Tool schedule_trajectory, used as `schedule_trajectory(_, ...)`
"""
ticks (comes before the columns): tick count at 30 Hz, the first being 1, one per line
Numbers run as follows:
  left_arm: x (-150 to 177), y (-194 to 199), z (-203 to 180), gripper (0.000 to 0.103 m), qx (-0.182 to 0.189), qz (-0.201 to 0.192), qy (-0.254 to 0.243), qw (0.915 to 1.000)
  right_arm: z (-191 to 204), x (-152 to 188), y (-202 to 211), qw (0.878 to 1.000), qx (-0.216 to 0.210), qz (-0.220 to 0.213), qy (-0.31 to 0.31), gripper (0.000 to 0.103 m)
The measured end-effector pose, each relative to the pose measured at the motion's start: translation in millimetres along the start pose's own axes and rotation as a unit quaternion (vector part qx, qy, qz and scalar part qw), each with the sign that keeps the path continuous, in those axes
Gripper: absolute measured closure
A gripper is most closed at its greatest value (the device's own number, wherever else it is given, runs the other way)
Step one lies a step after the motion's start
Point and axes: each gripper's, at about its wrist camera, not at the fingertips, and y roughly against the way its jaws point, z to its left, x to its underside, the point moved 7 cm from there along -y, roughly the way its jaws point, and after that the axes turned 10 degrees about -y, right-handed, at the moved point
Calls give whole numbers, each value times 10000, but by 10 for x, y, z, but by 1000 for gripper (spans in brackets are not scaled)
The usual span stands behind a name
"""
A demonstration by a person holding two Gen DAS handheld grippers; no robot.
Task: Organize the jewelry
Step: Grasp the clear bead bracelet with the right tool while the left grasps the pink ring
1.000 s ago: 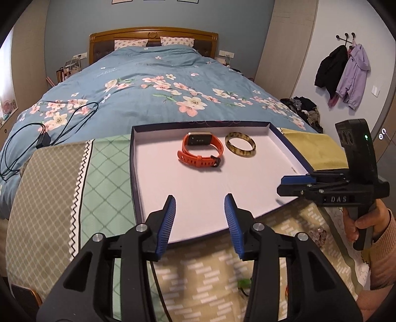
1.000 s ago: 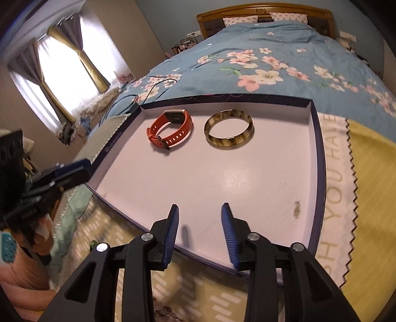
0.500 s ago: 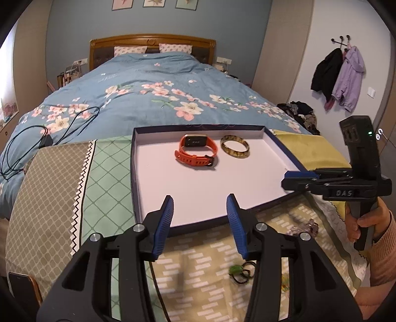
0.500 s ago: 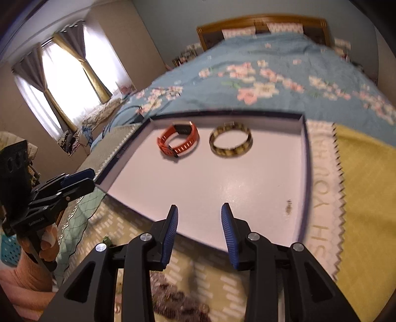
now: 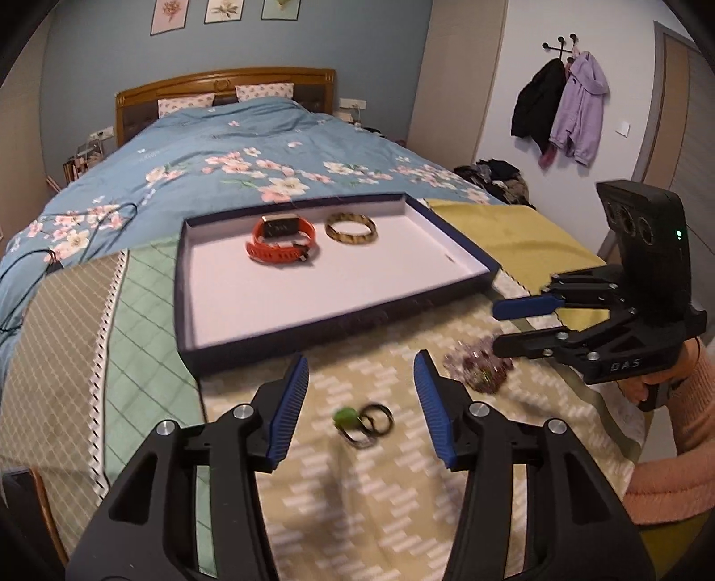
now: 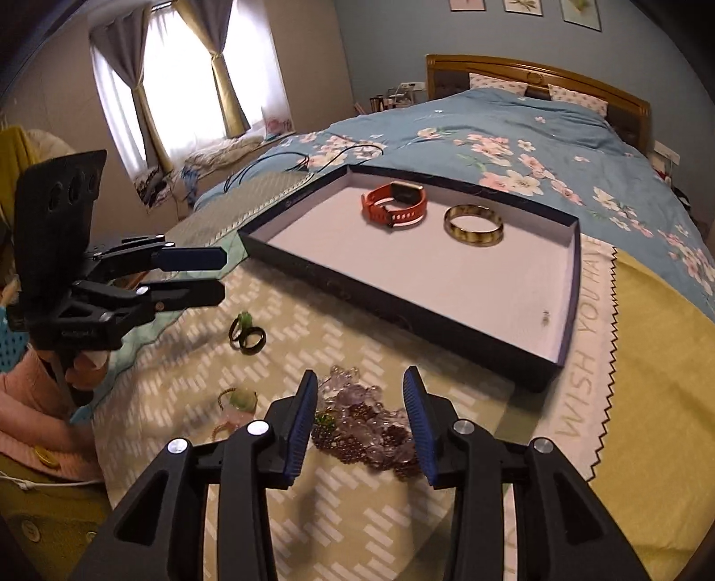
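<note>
Hovering above the cloth [image 5: 402, 491], I see my left gripper [image 5: 361, 413] opening over the rings [image 5: 364, 420], my right gripper [image 6: 357, 418] opening over the beads [image 6: 364, 429], both empty.

This is a bedroom in a home. A wide bed with a blue floral duvet [image 5: 232, 165] fills the middle of the left wrist view, and its carved wooden headboard [image 5: 223, 80] stands against a blue-grey wall at upper centre, with two patterned pillows [image 5: 263, 91] below it. Three small framed flower prints [image 5: 223, 11] hang along the top edge. At upper right, a black coat and a lilac jacket [image 5: 578, 107] hang from wall hooks. In the right wrist view, a bright window with tied grey and gold curtains [image 6: 178, 71] occupies the upper left.
</note>
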Motion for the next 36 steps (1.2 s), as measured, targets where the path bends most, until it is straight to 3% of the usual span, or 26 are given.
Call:
schedule_trajectory(6,199,-17,-227,54,315,143,-161,9993,24,45,-119,9999,36,129,37,69)
schedule_trajectory(8,255,-3,-326,54,458,167,-253,9985,21,71,-136,9998,-23,215,-16,84)
schedule_trajectory(13,354,-1,-566,54,725,258,-479,9959,-9,75,-94,9998,-50,140,-122,95)
schedule_trajectory(21,493,-60,-798,62,1071,488,-644,9910,-31,8,134,9994,-94,-210,-277,95)
schedule_trajectory(28,501,-200,-789,65,1014,749,-574,9904,-34,-76,359,9972,-196,-571,-444,95)
schedule_trajectory(36,410,-308,-758,69,878,793,-427,9921,-36,-157,510,9943,-249,-861,-579,95)
